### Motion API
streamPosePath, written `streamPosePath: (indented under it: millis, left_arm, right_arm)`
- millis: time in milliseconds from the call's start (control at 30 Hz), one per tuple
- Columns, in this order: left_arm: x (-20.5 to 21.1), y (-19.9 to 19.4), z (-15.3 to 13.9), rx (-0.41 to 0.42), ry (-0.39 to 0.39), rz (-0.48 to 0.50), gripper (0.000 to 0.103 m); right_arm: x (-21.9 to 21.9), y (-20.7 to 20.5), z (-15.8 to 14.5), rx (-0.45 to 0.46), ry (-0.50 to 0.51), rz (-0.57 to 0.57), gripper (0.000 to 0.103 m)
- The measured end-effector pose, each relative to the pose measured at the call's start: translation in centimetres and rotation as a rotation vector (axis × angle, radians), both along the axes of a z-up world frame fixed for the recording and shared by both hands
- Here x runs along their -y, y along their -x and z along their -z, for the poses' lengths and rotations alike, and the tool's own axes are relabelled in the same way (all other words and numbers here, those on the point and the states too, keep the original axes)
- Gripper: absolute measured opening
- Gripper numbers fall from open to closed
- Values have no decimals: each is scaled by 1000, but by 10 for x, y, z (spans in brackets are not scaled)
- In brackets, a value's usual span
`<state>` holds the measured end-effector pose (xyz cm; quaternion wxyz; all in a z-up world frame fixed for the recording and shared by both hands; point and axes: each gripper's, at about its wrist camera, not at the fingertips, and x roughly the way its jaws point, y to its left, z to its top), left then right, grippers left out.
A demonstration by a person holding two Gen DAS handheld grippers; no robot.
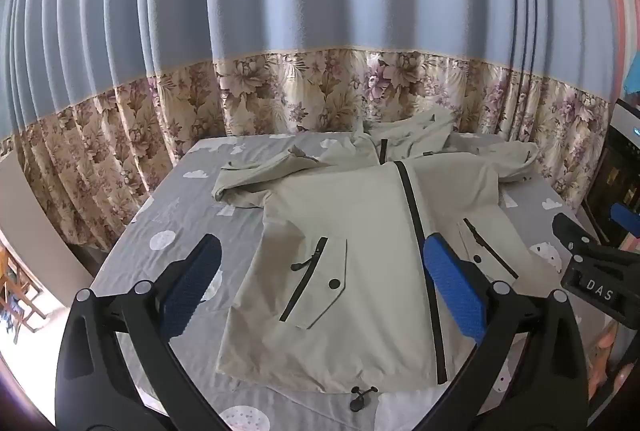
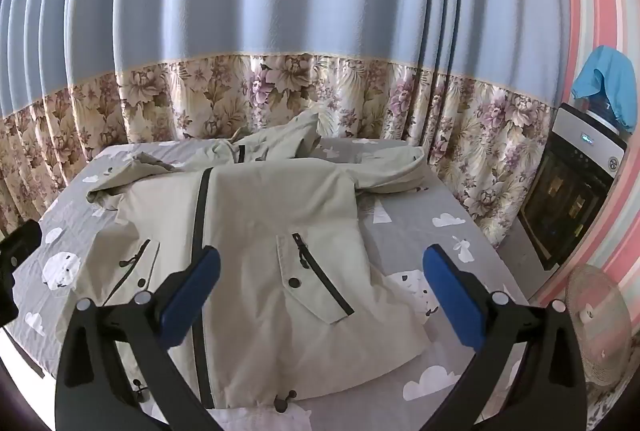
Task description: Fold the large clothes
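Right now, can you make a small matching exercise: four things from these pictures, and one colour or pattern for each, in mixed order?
Things:
1. jacket
2. bed sheet
3. curtain hem
4. cloth on the appliance

Colours:
a. flowers, brown and purple
b. bright blue
c. pale beige with black zips
d. grey with white clouds

Pairs: 1-c, 2-d, 3-a, 4-b

The jacket [image 1: 344, 231] has its bottom hem partly behind the left tongs [image 1: 320, 291] at the lower right of the frame. The right tongs [image 1: 588, 231] are cut off by the right edge. The fan [image 2: 598, 323] is blurry. Writing on the dark machine [image 2: 576, 187] is too small to read.
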<state>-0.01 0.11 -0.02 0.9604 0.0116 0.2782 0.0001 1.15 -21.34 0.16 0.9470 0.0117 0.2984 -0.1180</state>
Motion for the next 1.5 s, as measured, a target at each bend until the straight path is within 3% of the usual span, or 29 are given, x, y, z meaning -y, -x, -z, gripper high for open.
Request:
streamPosePath:
  millis: [100,1500]
  left_arm:
    - [4,0,0,3,-38,8,100]
    - [-7,-7,3,5,-17,-16,100]
  right_arm:
    - [-1,-1,0,2,5,-1,101]
    - [-2,-5,3,-3,2,-2,101]
